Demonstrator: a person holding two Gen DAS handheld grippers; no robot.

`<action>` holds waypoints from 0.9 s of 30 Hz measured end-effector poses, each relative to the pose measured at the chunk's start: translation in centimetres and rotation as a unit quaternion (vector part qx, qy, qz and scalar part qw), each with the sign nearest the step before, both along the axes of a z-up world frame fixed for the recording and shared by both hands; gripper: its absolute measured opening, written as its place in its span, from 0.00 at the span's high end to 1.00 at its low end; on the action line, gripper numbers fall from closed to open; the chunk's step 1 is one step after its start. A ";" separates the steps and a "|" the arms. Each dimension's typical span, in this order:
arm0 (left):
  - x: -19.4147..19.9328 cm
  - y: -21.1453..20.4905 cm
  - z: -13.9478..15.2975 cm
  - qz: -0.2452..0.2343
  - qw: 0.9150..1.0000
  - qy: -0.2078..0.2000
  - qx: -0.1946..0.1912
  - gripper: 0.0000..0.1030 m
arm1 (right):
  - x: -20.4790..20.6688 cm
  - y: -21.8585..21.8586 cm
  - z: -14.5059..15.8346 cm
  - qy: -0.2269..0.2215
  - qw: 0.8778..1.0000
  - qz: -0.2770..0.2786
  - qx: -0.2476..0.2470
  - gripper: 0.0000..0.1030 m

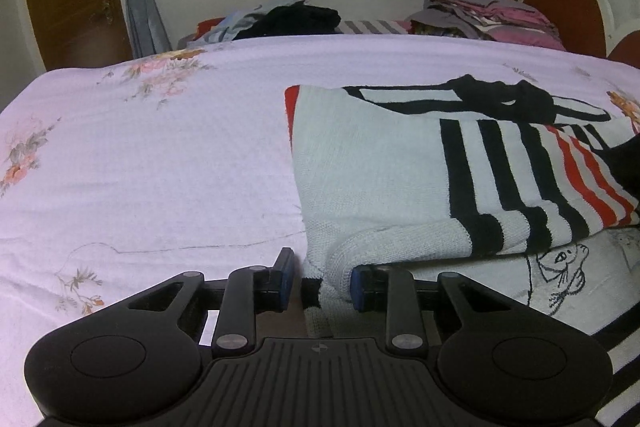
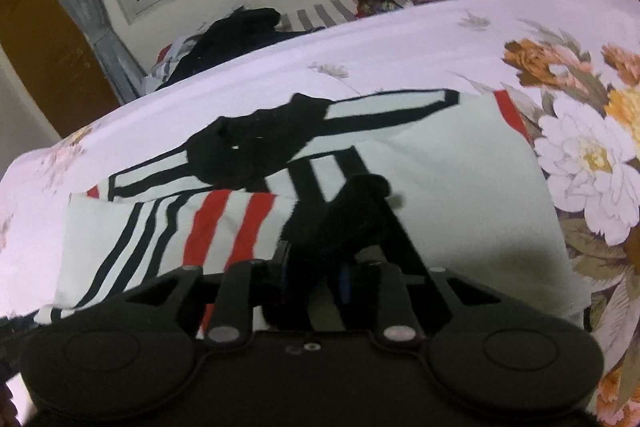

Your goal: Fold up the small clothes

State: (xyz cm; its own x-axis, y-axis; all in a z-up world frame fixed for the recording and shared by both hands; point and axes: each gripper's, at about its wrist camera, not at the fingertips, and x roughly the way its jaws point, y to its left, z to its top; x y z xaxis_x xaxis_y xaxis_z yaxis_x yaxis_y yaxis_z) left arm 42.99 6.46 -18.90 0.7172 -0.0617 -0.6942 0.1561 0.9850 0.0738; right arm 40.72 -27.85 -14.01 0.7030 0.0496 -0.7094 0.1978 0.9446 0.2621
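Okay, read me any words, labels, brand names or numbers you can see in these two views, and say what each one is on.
None can be read in either view.
The white knit sweater carries only black and red stripes and a line drawing of a cat, no letters.
The bedsheet shows only a flower print.
The left gripper and right gripper bear no readable marking.

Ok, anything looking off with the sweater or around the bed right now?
Nothing damaged or spilled. The striped sweater lies part-folded, its black collar bunched. The left hand-held gripper pinches its white knit edge; the right hand-held gripper pinches a black cuff. A loose heap of dark clothes sits unsorted at the bed's far edge.
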 end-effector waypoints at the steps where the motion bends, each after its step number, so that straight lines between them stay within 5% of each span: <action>1: 0.0 0.0 0.0 0.000 1.000 0.000 0.001 0.72 | -0.2 -0.3 0.0 -0.002 1.000 -0.004 0.002 0.82; 3: 0.0 0.0 0.1 -0.001 1.000 0.001 0.002 0.72 | -0.4 -0.4 0.4 -0.008 1.000 0.000 -0.006 0.93; 7: 0.1 -0.1 0.2 0.001 1.000 0.003 0.003 0.72 | -1.8 1.0 1.7 -0.039 0.996 0.032 -0.070 0.94; 9: 0.0 -0.3 0.1 -0.003 1.000 0.002 0.007 0.72 | -1.8 0.8 0.8 -0.020 0.995 0.036 -0.091 0.94; 12: 0.0 -0.5 0.0 -0.008 1.000 0.000 0.017 0.72 | -1.6 -0.1 -0.6 0.013 0.997 0.035 -0.073 0.94; 15: -0.2 -0.2 0.9 -0.014 1.000 0.008 0.007 0.72 | -1.9 -0.6 0.1 0.002 0.998 0.035 -0.043 0.81; 19: -1.1 1.2 2.6 -0.023 0.999 0.029 -0.030 0.70 | -2.2 -2.1 0.9 -0.009 1.000 0.026 -0.010 0.76; 21: -1.5 1.7 3.4 -0.017 0.998 0.031 -0.042 0.55 | -2.0 -2.8 0.8 -0.006 1.000 0.022 0.008 0.76; 23: -1.6 2.2 4.2 -0.004 0.998 0.022 -0.051 0.30 | -1.8 -3.4 0.4 -0.004 1.000 0.012 0.027 0.73; 27: 0.4 2.7 4.9 0.018 0.997 0.022 -0.077 0.29 | -0.9 -3.9 -0.6 0.010 0.999 0.005 0.038 0.69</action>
State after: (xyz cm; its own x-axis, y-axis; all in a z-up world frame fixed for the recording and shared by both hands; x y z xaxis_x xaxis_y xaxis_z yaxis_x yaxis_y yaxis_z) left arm 43.40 9.12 -13.97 0.6895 -0.1456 -0.7095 0.1210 0.9890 -0.0853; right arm 39.81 -31.75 -14.61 0.6882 0.1103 -0.7170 0.1951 0.9238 0.3294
